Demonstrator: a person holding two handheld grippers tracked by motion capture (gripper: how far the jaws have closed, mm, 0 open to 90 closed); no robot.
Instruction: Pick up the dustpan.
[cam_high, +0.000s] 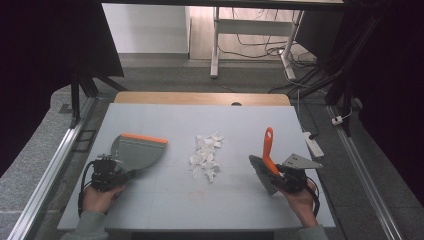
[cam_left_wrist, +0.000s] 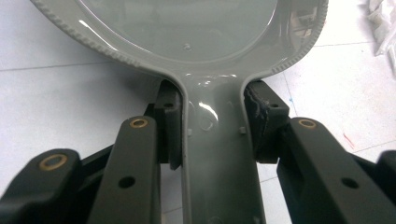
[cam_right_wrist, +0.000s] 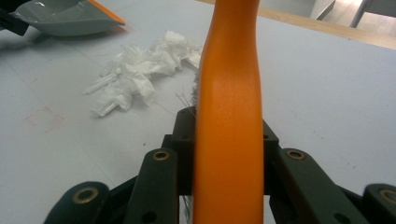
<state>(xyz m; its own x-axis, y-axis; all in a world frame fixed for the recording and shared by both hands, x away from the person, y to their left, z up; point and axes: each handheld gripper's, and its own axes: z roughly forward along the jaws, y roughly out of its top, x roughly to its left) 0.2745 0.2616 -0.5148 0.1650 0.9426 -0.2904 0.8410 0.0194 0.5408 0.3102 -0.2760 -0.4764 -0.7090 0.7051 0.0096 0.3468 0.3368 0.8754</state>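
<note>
High view: a pale grey tabletop (cam_high: 165, 200) carries torn white paper scraps (cam_high: 206, 156) centrally. Left gripper (cam_high: 119, 176) pinches a grey orange-edged plastic dustpan (cam_high: 137, 151); right gripper (cam_high: 281, 175) clamps an orange-handled brush (cam_high: 268, 150).

Bare table (cam_high: 240, 197) lies between the grippers; only the paper scraps (cam_high: 206, 156), ahead between dustpan (cam_high: 137, 150) and brush (cam_high: 267, 152), obstruct.
</note>
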